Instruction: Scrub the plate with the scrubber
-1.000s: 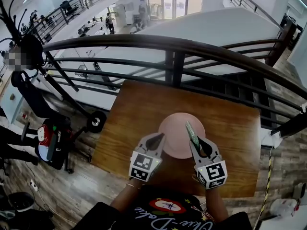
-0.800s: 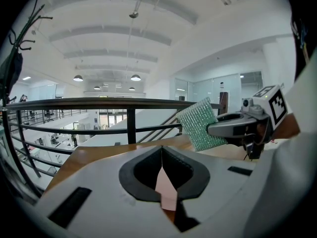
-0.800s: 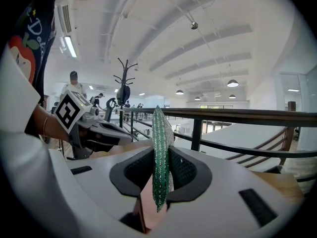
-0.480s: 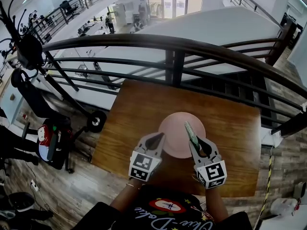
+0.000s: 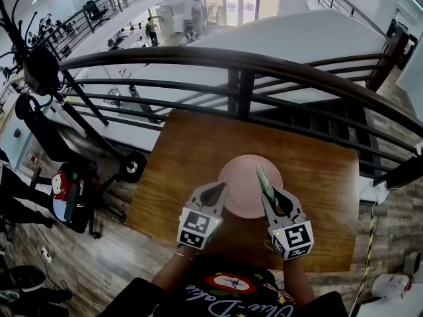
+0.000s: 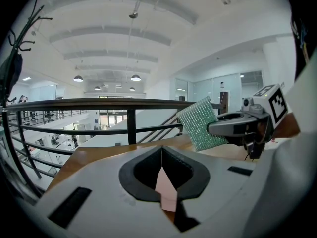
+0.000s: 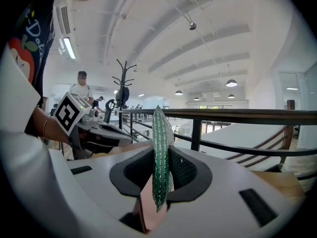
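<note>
A: Showing, in the lower middle of the head view, a round pink plate (image 5: 242, 185) lying flat on a brown wooden surface (image 5: 185, 152), just inside a dark metal railing (image 5: 238, 63) that crosses the upper half of the frame.

B: And on either side of the plate?

A: At lower left, the left gripper (image 5: 214, 191), jaws pressed together with nothing clamped, tip at the plate's left rim; contact with the rim not resolvable. At lower right, the right gripper (image 5: 273, 197), jaws clamped on a green scrubber (image 5: 264, 181).

B: Orientation of the scrubber?

A: Held on edge, thin side up, projecting past the jaw tips toward the top of the frame and over the right part of the plate. Seen broadside in the left gripper view, right of centre, as a glittering green mesh rectangle. Seen edge-on in the right gripper view, dead centre, pinched between the dark pads.

B: Touching the plate?

A: Not decidable from any view. Pink of the plate visible beneath both pairs of jaws.

B: Elsewhere?

A: Black coat stand (image 7: 124, 76), upper left of the right gripper view, behind the railing.
</note>
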`<action>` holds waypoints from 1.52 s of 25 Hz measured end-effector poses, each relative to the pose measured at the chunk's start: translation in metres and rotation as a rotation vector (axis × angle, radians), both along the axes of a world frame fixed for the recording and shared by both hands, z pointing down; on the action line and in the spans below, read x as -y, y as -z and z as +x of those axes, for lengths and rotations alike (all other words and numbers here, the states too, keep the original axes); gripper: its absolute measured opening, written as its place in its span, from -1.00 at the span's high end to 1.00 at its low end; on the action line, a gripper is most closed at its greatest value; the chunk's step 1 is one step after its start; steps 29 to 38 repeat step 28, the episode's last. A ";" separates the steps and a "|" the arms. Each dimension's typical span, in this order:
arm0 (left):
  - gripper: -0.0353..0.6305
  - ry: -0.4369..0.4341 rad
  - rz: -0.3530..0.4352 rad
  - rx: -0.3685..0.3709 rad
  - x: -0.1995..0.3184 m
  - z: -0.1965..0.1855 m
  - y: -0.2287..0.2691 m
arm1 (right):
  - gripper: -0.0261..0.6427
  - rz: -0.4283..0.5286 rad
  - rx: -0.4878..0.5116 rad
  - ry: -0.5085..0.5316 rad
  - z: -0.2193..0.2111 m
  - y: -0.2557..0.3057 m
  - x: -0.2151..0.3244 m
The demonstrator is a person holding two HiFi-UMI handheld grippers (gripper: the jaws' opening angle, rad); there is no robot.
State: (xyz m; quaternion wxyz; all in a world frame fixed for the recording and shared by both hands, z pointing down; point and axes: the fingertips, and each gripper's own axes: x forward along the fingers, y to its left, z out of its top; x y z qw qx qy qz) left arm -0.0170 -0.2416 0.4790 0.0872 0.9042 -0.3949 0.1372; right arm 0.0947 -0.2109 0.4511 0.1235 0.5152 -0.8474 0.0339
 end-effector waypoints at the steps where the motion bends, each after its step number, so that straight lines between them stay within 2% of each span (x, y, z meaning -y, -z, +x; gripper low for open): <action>1: 0.88 0.000 0.000 0.001 0.000 0.001 0.000 | 0.72 0.001 0.000 0.002 0.000 0.001 0.000; 38: 0.88 0.010 0.000 0.003 0.000 0.003 0.000 | 0.72 0.009 -0.039 0.025 0.000 0.001 0.001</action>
